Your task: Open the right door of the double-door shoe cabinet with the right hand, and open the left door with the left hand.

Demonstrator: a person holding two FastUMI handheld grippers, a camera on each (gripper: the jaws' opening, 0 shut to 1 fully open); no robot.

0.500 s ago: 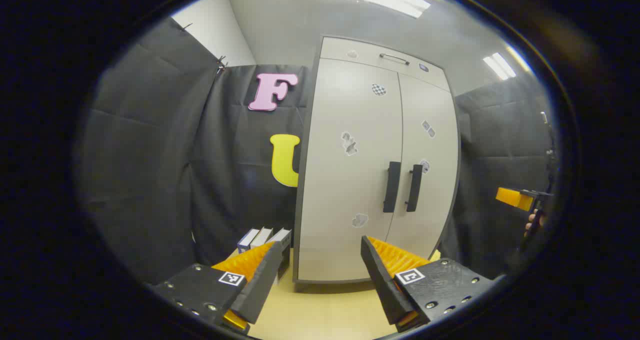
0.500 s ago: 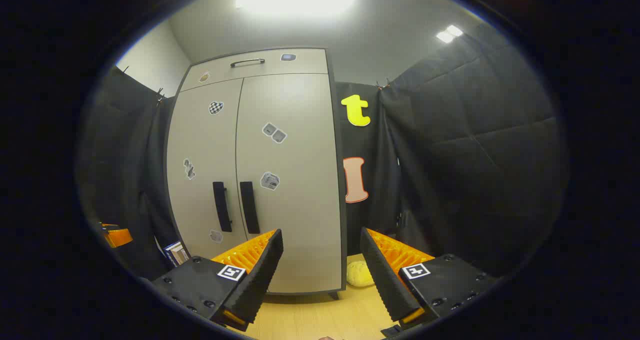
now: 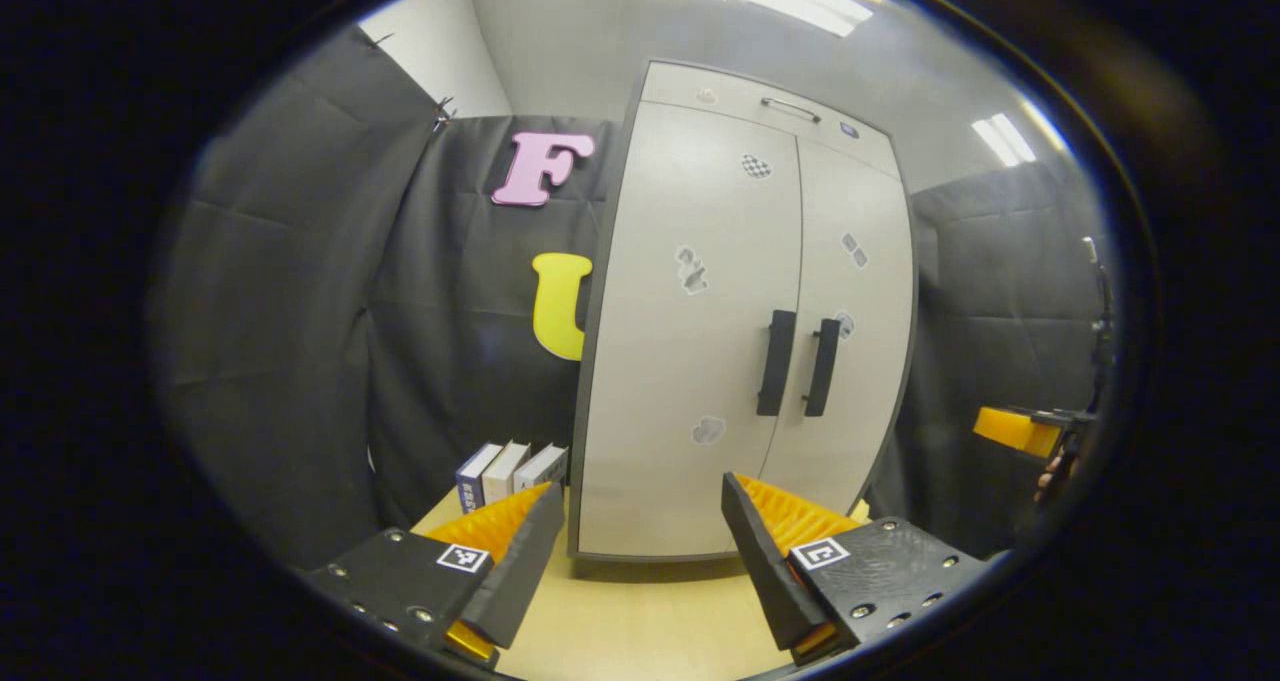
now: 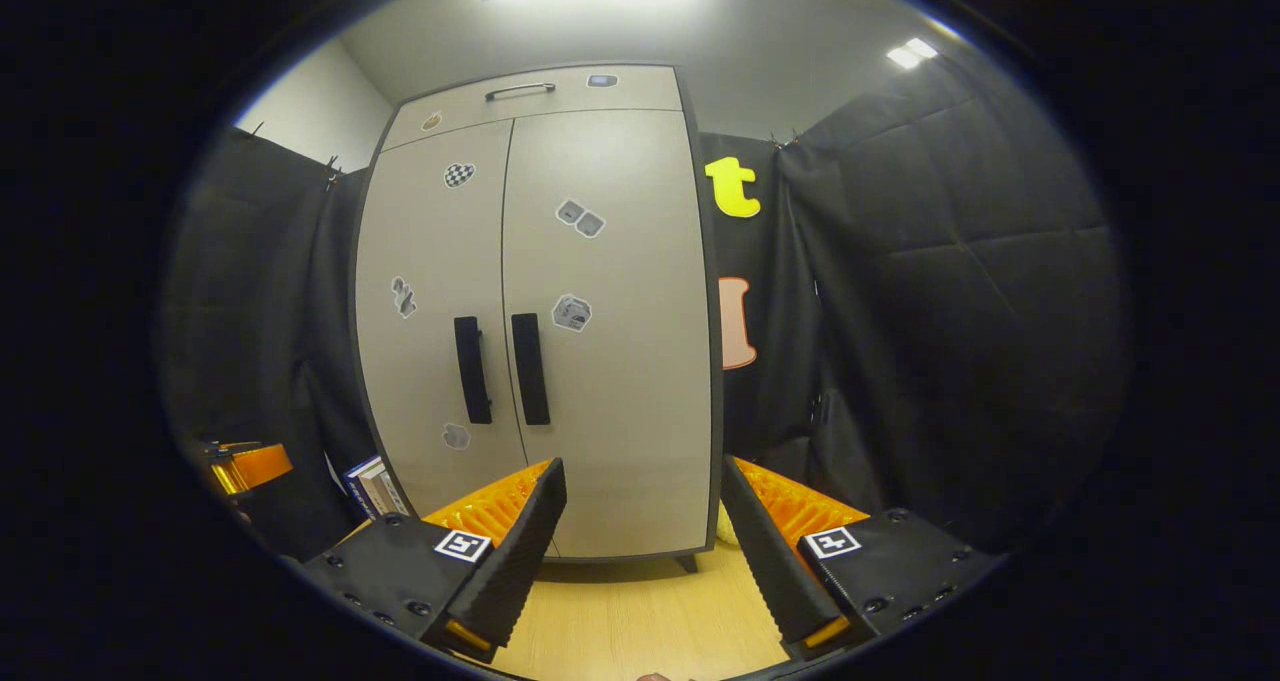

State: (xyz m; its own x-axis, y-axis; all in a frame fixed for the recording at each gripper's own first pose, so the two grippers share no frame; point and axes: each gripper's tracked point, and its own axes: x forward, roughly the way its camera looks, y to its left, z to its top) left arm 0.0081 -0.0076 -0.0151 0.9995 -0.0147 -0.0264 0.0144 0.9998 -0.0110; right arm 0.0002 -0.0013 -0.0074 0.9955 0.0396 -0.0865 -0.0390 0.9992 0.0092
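Your left tongs [image 3: 640, 551] stand wide apart with nothing between the fingers, hovering over the wooden tabletop [image 3: 640, 631] in front of the shoe cabinet [image 3: 690, 211], well short of it. Your right tongs [image 4: 645, 546] are spread just as wide and hold nothing, likewise over the tabletop and apart from the cabinet.

In the left gripper view the cabinet stands upright on the tabletop, both doors shut. The left door [image 3: 680, 361] and the right door [image 3: 860, 301] meet at a centre seam, with the left door handle [image 3: 775, 362] and the right door handle [image 3: 822, 367] just beside each other, one on either side of that seam, both vertical dark bars. Several stickers dot the door fronts. Above the doors runs a narrow top panel with a slim horizontal handle [image 3: 790, 109]. To the left of the cabinet, near its base, three books [image 3: 510, 466] stand upright side by side. To the right of the cabinet, the other tongs show at the edge of the view, with part of a hand [image 3: 1050, 473] beneath.

In the right gripper view the cabinet faces you squarely, its two handles above your left-hand finger [image 4: 520, 541].
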